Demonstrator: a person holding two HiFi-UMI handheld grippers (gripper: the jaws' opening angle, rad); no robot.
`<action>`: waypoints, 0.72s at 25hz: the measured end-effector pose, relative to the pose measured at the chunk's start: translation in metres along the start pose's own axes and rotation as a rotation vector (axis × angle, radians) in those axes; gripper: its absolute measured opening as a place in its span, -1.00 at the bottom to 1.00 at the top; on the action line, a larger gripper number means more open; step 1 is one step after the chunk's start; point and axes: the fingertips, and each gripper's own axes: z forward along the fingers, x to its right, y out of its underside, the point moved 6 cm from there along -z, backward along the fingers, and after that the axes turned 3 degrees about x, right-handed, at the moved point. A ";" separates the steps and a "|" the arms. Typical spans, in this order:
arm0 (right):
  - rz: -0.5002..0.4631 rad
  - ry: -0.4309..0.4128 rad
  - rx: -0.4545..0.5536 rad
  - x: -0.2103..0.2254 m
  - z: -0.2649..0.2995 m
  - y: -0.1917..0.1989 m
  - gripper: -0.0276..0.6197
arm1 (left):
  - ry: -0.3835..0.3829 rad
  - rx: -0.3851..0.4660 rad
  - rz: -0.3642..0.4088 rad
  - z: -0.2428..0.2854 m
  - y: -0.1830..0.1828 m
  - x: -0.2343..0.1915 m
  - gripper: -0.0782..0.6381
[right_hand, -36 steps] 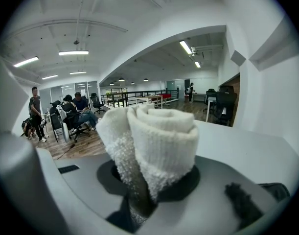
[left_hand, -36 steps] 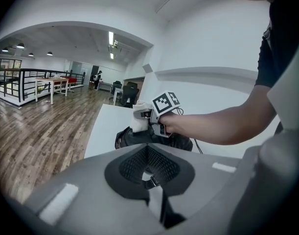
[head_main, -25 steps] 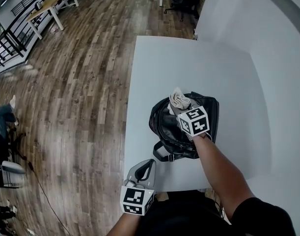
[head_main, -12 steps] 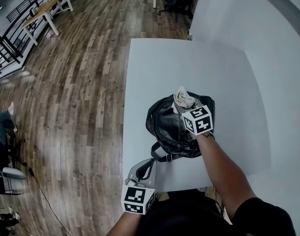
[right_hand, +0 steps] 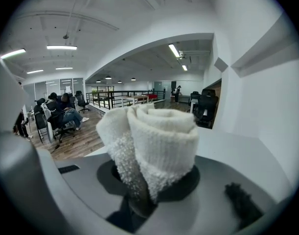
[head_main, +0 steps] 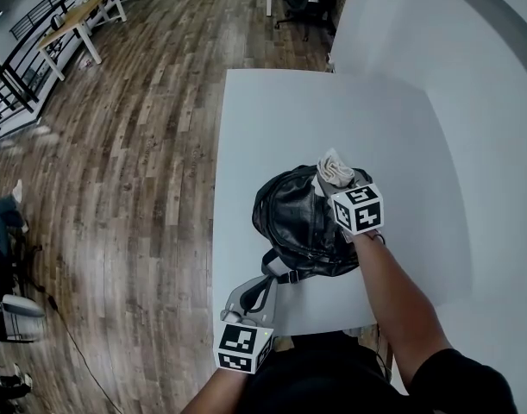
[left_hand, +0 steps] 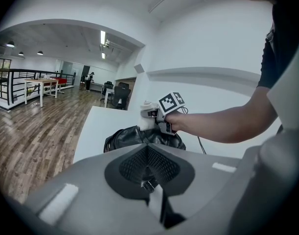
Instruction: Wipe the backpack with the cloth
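Right tongs (head_main: 330,185) hold cloth (head_main: 335,168) at backpack (head_main: 293,222); left tongs (head_main: 254,291) grip strap (head_main: 277,276).

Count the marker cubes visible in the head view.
2. One cube sits on the left gripper, shut on the strap of the backpack near the table edge. The other cube is on the right gripper, holding the cloth over the backpack. None seems hidden.
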 end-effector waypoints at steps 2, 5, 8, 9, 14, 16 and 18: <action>0.004 0.010 0.005 0.005 -0.004 -0.001 -0.64 | 0.002 -0.001 0.000 0.001 0.000 0.002 -0.76; 0.007 0.025 0.014 0.011 -0.013 -0.004 -0.64 | 0.009 -0.002 0.000 0.000 0.001 0.006 -0.76; 0.014 0.041 0.023 0.018 -0.020 -0.004 -0.64 | 0.015 -0.004 0.001 0.002 0.000 0.009 -0.76; 0.025 0.044 0.027 0.021 -0.022 -0.004 -0.64 | 0.017 -0.004 0.000 0.004 0.001 0.009 -0.76; 0.057 0.070 0.049 0.035 -0.037 -0.007 -0.64 | 0.036 -0.002 0.011 0.008 -0.005 0.015 -0.76; 0.058 0.080 0.057 0.039 -0.043 -0.008 -0.64 | 0.045 -0.002 0.013 0.009 -0.006 0.018 -0.76; 0.058 0.090 0.066 0.042 -0.050 -0.010 -0.64 | 0.052 0.000 0.019 0.009 -0.008 0.022 -0.76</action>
